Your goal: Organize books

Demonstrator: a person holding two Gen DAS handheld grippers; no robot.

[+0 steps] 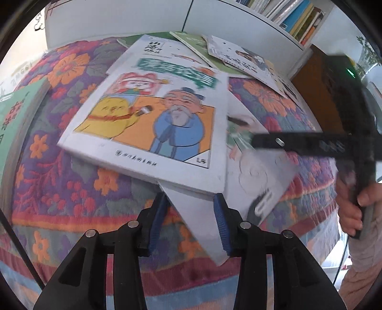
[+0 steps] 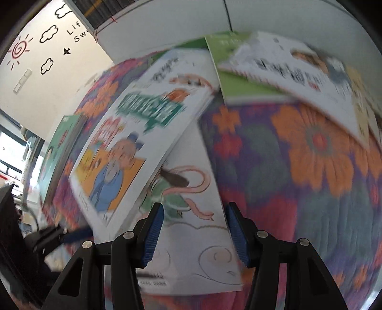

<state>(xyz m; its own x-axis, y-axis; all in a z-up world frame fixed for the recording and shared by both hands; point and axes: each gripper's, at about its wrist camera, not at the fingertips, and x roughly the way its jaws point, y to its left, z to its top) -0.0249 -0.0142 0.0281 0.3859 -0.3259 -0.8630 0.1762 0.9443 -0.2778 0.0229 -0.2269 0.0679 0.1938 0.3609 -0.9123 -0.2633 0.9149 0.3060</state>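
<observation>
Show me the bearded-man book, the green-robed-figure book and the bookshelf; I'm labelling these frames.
bearded-man book (image 1: 152,114), left wrist view, on its cover picture.
green-robed-figure book (image 2: 191,198), right wrist view, on its white cover beside the figure.
bookshelf (image 1: 293,16), left wrist view, on the shelved book spines.

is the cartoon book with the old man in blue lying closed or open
Closed. The cartoon book shows its whole front cover face up, lying on other books on the floral cloth.

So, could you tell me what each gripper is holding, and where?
Left gripper straddles a white book corner; grip unclear. Right gripper hovers open, holding nothing.
</observation>
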